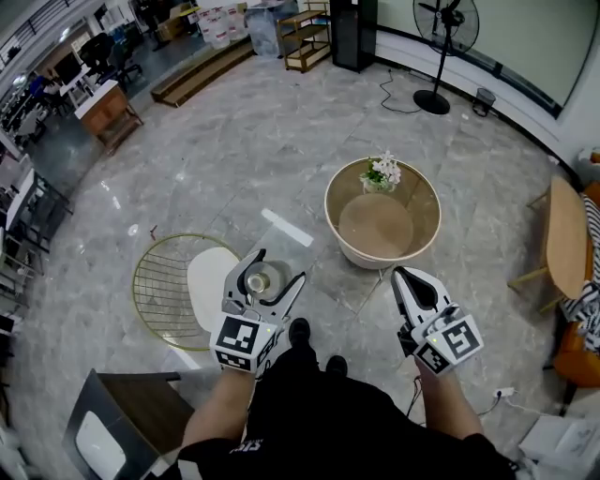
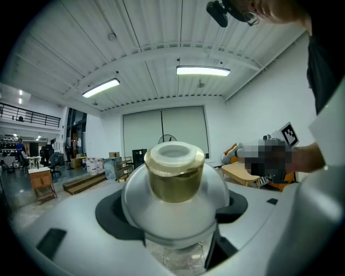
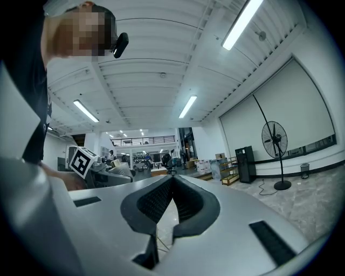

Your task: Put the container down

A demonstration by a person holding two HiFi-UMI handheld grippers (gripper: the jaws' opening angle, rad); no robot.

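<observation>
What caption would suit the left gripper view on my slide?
Left gripper holding a gold-capped container, with ceiling lights overhead.

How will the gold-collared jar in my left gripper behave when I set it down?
The jar looks like glass, so it is probably rigid and breakable if dropped. Its smooth, rounded shoulder may slip in the left gripper. With that round body, it could roll if laid sideways.

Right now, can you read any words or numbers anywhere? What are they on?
No text reads clearly.
Black shirt: white print, too blurred to read.
Boxes far back: print too small.
Left cube and right cube: square patterns, no words.
On the container: no label shows.
</observation>
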